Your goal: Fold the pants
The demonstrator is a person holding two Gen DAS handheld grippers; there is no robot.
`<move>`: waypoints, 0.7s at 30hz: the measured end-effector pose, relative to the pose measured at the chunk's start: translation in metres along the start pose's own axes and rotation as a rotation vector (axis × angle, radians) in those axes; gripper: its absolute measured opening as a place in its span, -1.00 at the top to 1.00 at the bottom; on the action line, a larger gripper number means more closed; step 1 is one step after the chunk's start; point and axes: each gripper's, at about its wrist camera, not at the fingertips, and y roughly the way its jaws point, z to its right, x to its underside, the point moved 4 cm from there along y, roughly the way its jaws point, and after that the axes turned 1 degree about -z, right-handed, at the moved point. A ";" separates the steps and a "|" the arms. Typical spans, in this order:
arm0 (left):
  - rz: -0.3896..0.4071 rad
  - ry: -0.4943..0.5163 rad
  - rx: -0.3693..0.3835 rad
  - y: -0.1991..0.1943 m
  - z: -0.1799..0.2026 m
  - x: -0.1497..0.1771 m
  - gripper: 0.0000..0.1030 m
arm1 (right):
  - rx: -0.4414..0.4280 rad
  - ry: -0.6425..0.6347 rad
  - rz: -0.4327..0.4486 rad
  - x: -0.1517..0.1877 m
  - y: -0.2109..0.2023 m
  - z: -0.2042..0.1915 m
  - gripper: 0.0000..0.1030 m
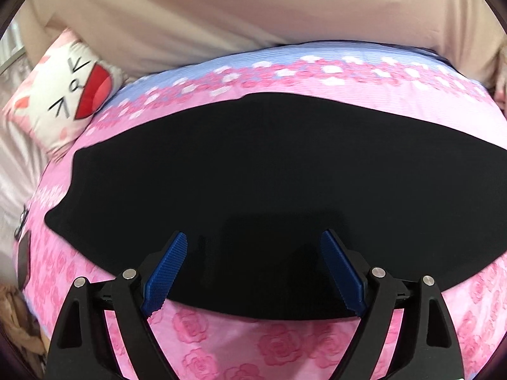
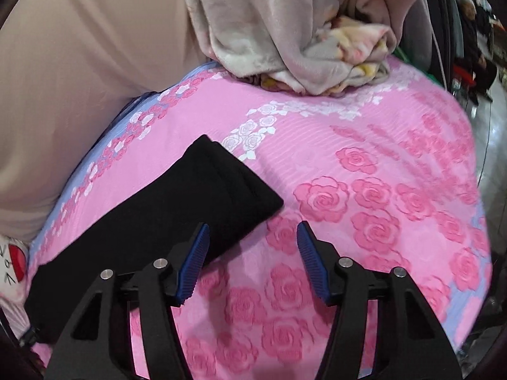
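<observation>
Black pants [image 1: 253, 190] are lying flat as a folded band on the pink bedspread [image 2: 364, 190], both the left gripper [image 1: 253, 247] and right gripper [image 2: 253, 231] hovering wide and empty, seemingly between folds; next, each needs an edge to pinch.

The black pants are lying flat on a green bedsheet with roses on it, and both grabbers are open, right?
Not quite: the bedsheet is pink, not green, as the right wrist view shows. The rest holds: the black pants lie flat on it, its roses show, and the left gripper and right gripper both stand open, holding nothing.
</observation>
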 end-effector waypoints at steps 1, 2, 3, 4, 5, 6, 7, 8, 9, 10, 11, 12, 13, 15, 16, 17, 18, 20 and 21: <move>-0.001 -0.010 -0.008 0.000 -0.004 0.002 -0.63 | -0.006 0.004 0.012 -0.003 0.003 0.000 -0.10; -0.004 -0.023 -0.017 0.000 -0.008 0.004 -0.63 | -0.012 0.008 0.014 -0.005 0.005 0.001 -0.10; -0.008 -0.033 -0.020 0.001 -0.011 0.006 -0.63 | -0.028 0.013 0.017 -0.008 0.008 0.001 -0.12; -0.012 -0.039 -0.023 0.001 -0.014 0.007 -0.63 | -0.041 0.018 0.018 -0.010 0.009 0.001 -0.12; -0.018 -0.050 -0.027 0.002 -0.017 0.008 -0.63 | -0.059 0.023 0.018 -0.013 0.012 0.001 -0.12; -0.025 -0.056 -0.030 0.004 -0.018 0.008 -0.63 | -0.082 0.027 0.020 -0.016 0.016 0.000 -0.09; -0.032 -0.059 -0.032 0.005 -0.019 0.009 -0.63 | -0.094 0.029 0.016 -0.017 0.019 -0.001 -0.03; -0.039 -0.063 -0.034 0.007 -0.020 0.009 -0.63 | -0.103 0.030 0.007 -0.018 0.022 -0.002 0.23; -0.042 -0.065 -0.036 0.008 -0.019 0.009 -0.63 | -0.127 0.037 -0.009 -0.018 0.025 -0.002 0.50; -0.043 -0.067 -0.041 0.009 -0.019 0.009 -0.63 | -0.163 0.057 -0.016 -0.017 0.028 -0.003 0.53; -0.041 -0.067 -0.045 0.009 -0.018 0.008 -0.63 | -0.168 0.064 -0.011 -0.016 0.027 -0.004 0.56; -0.039 -0.063 -0.043 0.009 -0.017 0.008 -0.63 | -0.176 0.068 0.002 -0.016 0.024 -0.006 0.58; -0.038 -0.058 -0.041 0.008 -0.016 0.007 -0.63 | -0.190 0.076 0.014 -0.016 0.021 -0.007 0.58; -0.028 -0.052 -0.032 0.006 -0.015 0.005 -0.63 | -0.232 0.093 0.031 -0.017 0.013 -0.015 0.59; -0.024 -0.051 -0.027 0.005 -0.015 0.004 -0.63 | -0.253 0.094 0.040 -0.018 0.008 -0.023 0.59; -0.018 -0.052 -0.019 0.003 -0.016 0.003 -0.63 | -0.271 0.085 0.047 -0.019 0.003 -0.033 0.59; -0.011 -0.055 -0.010 0.001 -0.018 0.001 -0.63 | -0.289 0.068 0.052 -0.020 -0.003 -0.045 0.59; 0.001 -0.066 0.001 -0.001 -0.025 -0.001 -0.63 | -0.334 0.013 0.055 -0.018 -0.015 -0.081 0.59; 0.007 -0.072 0.010 -0.003 -0.029 -0.001 -0.63 | -0.357 -0.019 0.053 -0.015 -0.019 -0.100 0.59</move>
